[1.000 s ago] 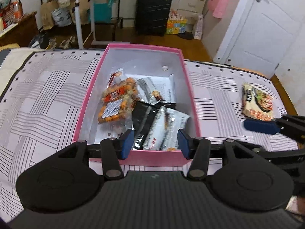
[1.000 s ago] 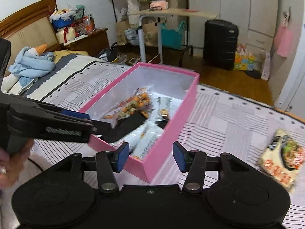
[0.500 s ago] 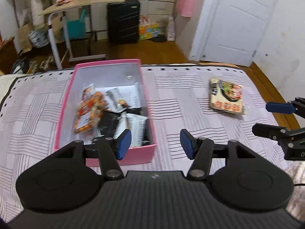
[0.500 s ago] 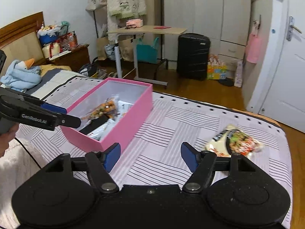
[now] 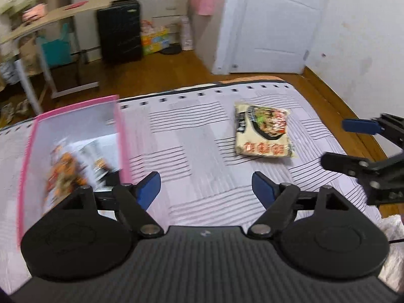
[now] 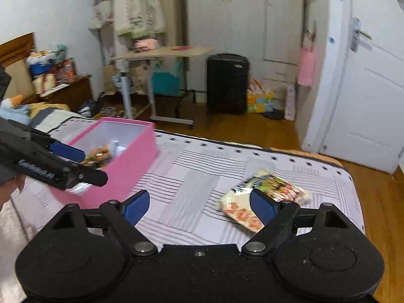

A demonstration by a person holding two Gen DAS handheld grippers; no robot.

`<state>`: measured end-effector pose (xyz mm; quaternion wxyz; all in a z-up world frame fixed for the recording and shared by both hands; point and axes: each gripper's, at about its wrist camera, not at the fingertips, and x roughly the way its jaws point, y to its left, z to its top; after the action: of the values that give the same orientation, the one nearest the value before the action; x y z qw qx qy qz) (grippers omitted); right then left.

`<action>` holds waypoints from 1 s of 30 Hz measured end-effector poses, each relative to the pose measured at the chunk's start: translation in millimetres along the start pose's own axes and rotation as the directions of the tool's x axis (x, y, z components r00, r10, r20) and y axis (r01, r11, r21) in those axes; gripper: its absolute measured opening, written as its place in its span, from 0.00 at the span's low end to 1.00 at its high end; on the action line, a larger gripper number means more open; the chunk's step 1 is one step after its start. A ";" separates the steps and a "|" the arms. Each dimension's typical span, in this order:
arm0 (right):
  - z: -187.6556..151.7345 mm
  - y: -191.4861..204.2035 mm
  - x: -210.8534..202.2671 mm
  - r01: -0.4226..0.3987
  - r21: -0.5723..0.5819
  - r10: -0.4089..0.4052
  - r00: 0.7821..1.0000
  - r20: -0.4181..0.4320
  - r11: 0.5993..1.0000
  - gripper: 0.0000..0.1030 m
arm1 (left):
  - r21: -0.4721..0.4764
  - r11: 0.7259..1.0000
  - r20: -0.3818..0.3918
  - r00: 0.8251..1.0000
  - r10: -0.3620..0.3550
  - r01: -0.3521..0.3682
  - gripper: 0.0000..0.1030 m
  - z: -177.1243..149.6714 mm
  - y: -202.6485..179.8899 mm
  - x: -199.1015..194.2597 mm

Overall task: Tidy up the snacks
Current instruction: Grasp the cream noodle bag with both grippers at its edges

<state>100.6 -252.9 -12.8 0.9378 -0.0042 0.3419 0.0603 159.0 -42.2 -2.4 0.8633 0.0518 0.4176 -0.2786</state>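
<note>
Noodle packet (image 5: 263, 132) lies flat on the bedspread (image 5: 192, 151), right of the pink box (image 5: 121, 136) and well apart from it. My left tongs (image 5: 206, 186) and right tongs (image 6: 199, 205) have just been opening and stand wide, empty. I judge it light, crinkly, brittle inside; best pinched gently at a sealed edge.

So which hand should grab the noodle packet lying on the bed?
Probably the right. The right gripper has open, empty jaws, just opened wider, with the noodle packet close ahead. The left gripper, also open, sits nearer the pink box.
</note>
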 end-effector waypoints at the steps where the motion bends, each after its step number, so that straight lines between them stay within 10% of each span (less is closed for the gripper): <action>1: 0.5 -7.0 8.4 0.012 0.011 -0.012 1.000 -0.011 1.000 0.87 | 0.001 1.000 -0.005 1.000 0.008 -0.008 0.77 4.3 -3.4 9.9; 24: -61.0 -73.5 151.6 0.060 -0.068 -0.074 0.974 -0.214 0.996 0.87 | -0.201 0.956 -0.021 0.974 -0.225 0.216 0.73 26.8 -26.2 229.3; 30: -66.9 -79.1 190.7 0.053 -0.130 -0.090 0.950 -0.299 0.990 0.90 | -0.267 0.926 -0.028 0.959 -0.283 0.266 0.46 14.2 -9.5 258.1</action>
<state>211.7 -313.7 -189.1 0.8736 -0.0822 0.4775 0.0453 291.9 -167.7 -185.5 0.8010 -0.1117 0.4817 -0.3376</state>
